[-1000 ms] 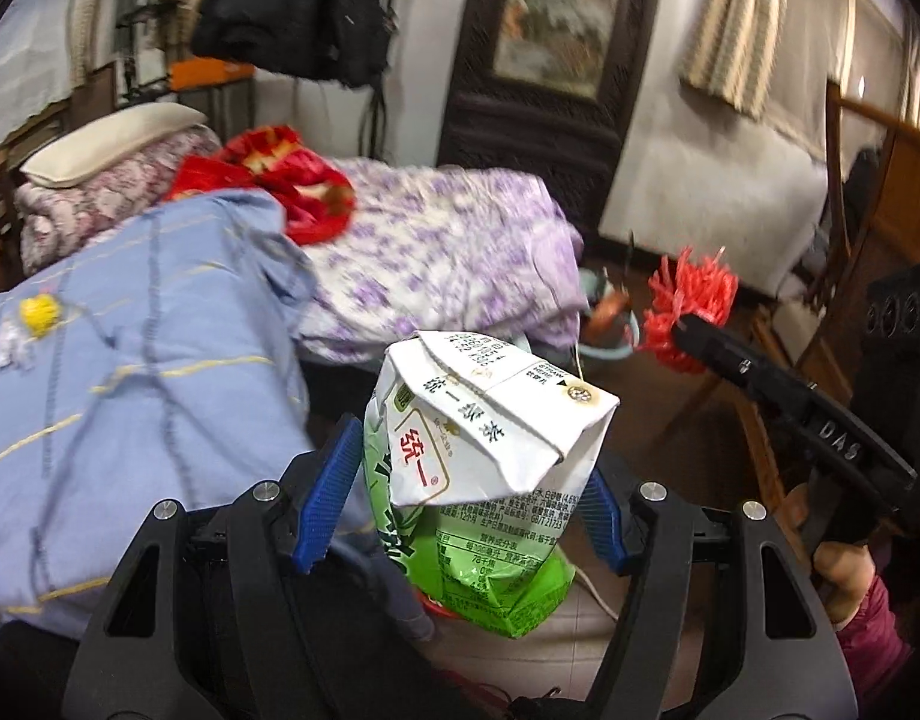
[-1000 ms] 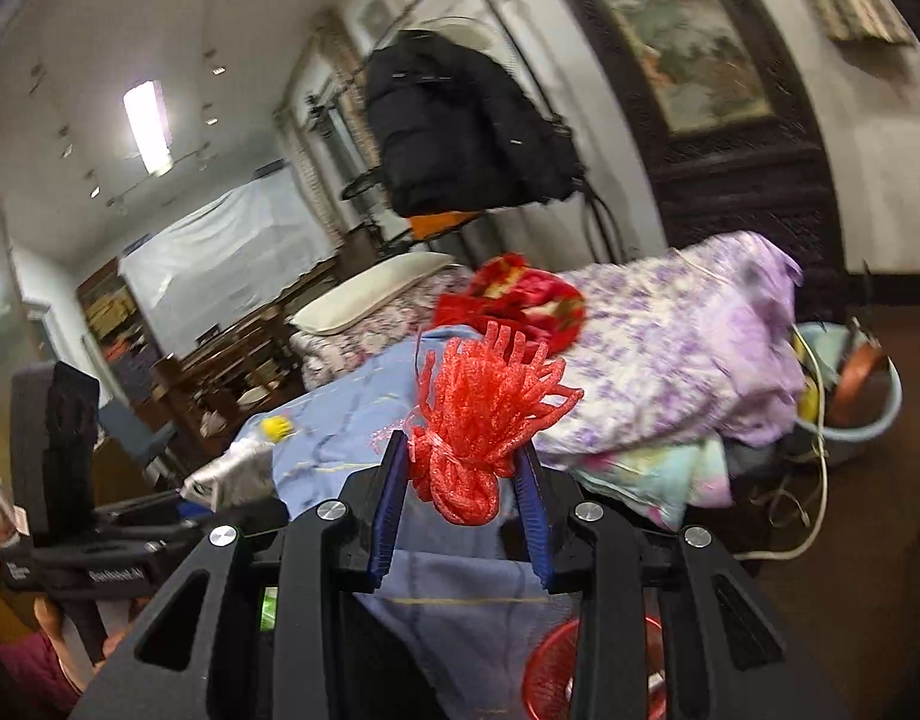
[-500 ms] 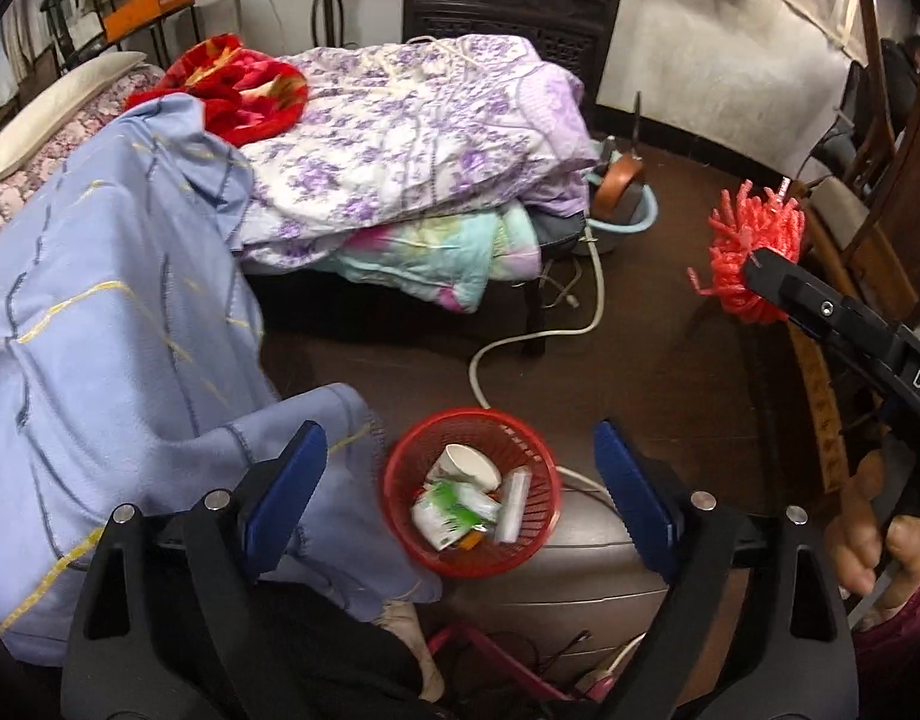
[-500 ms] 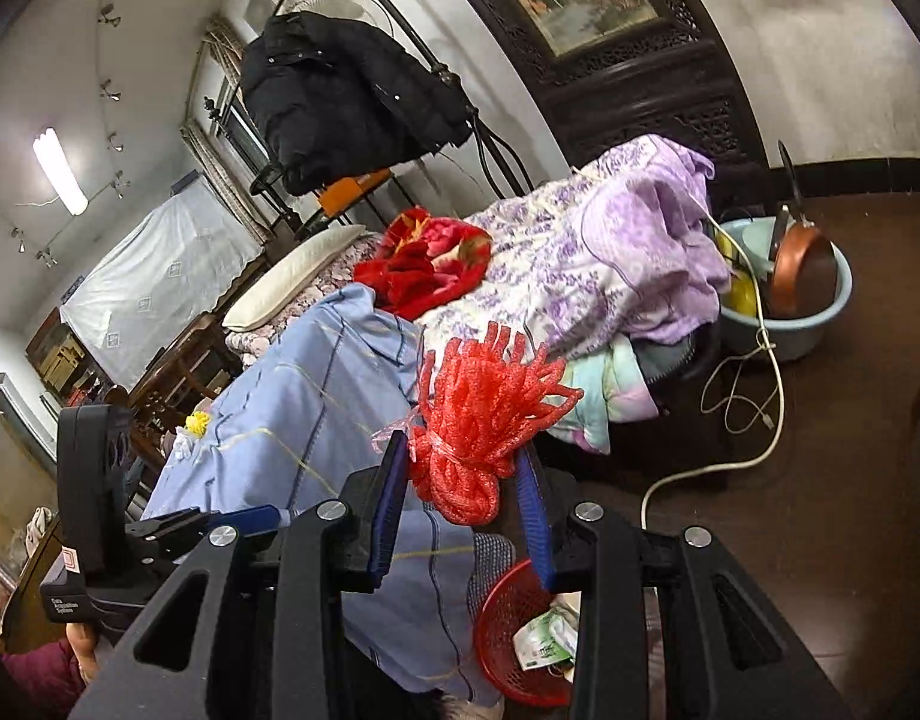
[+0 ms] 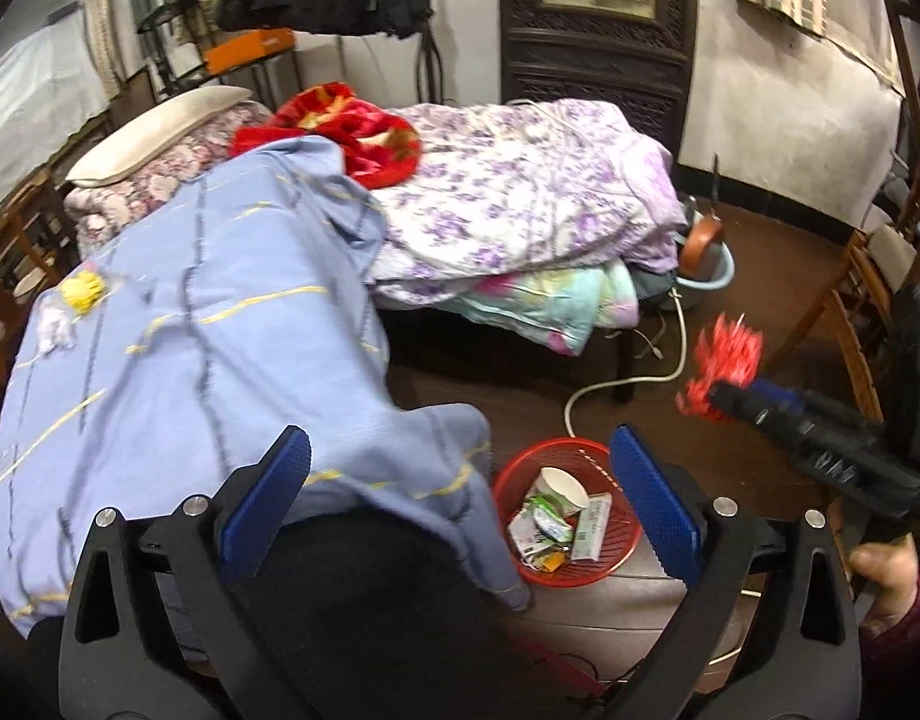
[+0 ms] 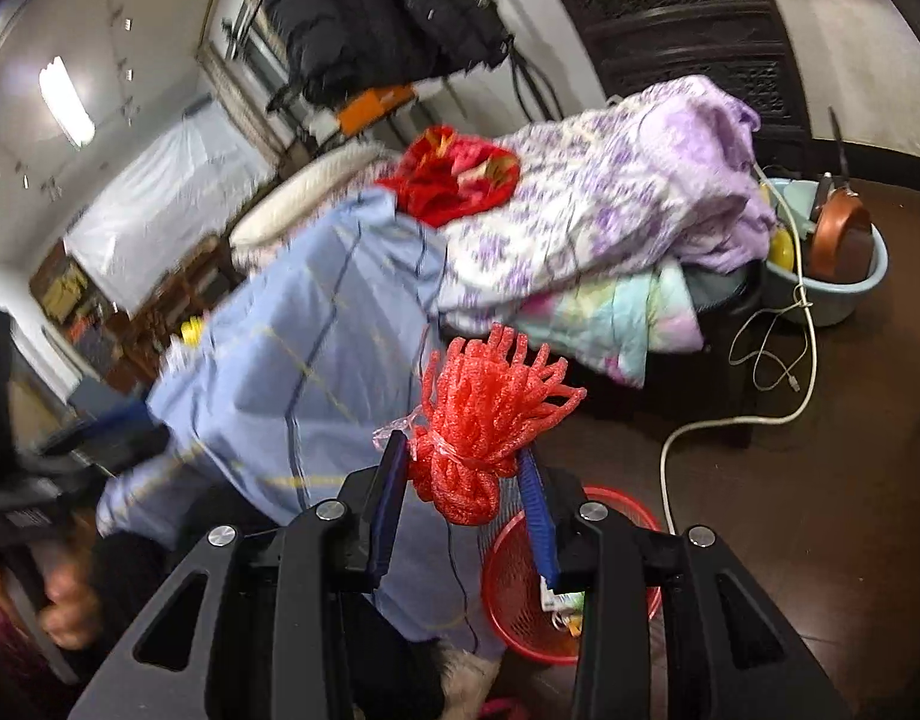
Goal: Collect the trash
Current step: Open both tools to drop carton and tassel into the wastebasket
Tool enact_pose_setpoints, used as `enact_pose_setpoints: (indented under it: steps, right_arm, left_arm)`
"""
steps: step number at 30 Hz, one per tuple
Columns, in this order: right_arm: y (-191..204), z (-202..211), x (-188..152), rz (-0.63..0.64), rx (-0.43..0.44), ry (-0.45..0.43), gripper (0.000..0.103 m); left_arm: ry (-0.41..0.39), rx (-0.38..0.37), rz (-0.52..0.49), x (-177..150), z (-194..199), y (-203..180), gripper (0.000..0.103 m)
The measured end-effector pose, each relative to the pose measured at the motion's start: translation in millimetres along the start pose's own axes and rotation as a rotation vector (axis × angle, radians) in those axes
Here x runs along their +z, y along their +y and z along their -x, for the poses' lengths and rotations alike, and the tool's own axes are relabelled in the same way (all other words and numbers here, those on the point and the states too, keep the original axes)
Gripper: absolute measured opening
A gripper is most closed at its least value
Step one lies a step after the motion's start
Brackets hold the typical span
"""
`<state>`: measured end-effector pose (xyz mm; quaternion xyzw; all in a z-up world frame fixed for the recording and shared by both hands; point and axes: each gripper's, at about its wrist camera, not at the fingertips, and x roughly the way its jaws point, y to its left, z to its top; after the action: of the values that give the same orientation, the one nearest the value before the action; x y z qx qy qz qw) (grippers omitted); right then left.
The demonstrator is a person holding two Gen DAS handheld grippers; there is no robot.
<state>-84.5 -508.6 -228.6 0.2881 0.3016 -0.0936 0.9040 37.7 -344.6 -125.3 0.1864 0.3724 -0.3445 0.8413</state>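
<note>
Left hand-held gripper (image 5: 457, 495): your jaws have just been opening and now stand spread wide, nothing between the blue pads; red basket sits below and between them.
Right hand-held gripper (image 6: 463, 501): yours is pinching the red foam net bundle (image 6: 490, 414) at its tied waist; jaws eased a touch wider, but bundle sits between pads and does not hang free.
Red foam net bundle: up in the air, above and to the left of the basket rim in the right wrist view; blurred in the left wrist view, off to the right over the floor.
Red basket (image 5: 625, 558): on a grey low surface beside the blue blanket; already holds a green carton (image 5: 535, 525), a paper cup (image 5: 559, 489), a white wrapper (image 5: 592, 525) and small scraps.
Blue blanket (image 5: 220, 330): its corner drapes down touching the basket's left rim; watch it on the drop.
Bed: yellow crumpled bit (image 5: 82, 291) and a whitish scrap (image 5: 55, 327) lie on the blanket, well apart from the basket; likely trash still to fetch.
Done: several pieces binned.
Left: you bring the net over the basket and release, then likely the bed bits.
Progress: past halfway, judging by what shows.
</note>
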Motion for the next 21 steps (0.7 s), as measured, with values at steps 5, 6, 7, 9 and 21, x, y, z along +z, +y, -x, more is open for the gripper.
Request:
enact_pose_setpoints:
  steps: [5,6,7,9,21]
  right_arm:
    - [-0.9,-47.0,-26.7,0.042,-0.042,0.144,0.054]
    - [-3.8,-58.0,-32.7,0.045,-0.052,0.184,0.064]
    - [-7.6,-70.0,-38.3,0.044,-0.076,0.231,0.077]
    - [-18.7,-86.7,-48.2,0.005,-0.141,0.318,0.076]
    - [51.0,48.5,31.1,0.057,0.075,-0.105,0.079]
  left_arm:
    - [-0.001,0.026,0.042,-7.0,7.8,19.4,0.096]
    - [0.003,0.025,0.051,-7.9,7.6,22.8,0.096]
    - [0.009,0.025,0.060,-9.0,6.9,26.3,0.096]
    - [0.022,0.030,0.076,-10.3,6.0,32.5,0.096]
    - [-0.039,0.051,0.148,-6.4,31.7,52.7,0.096]
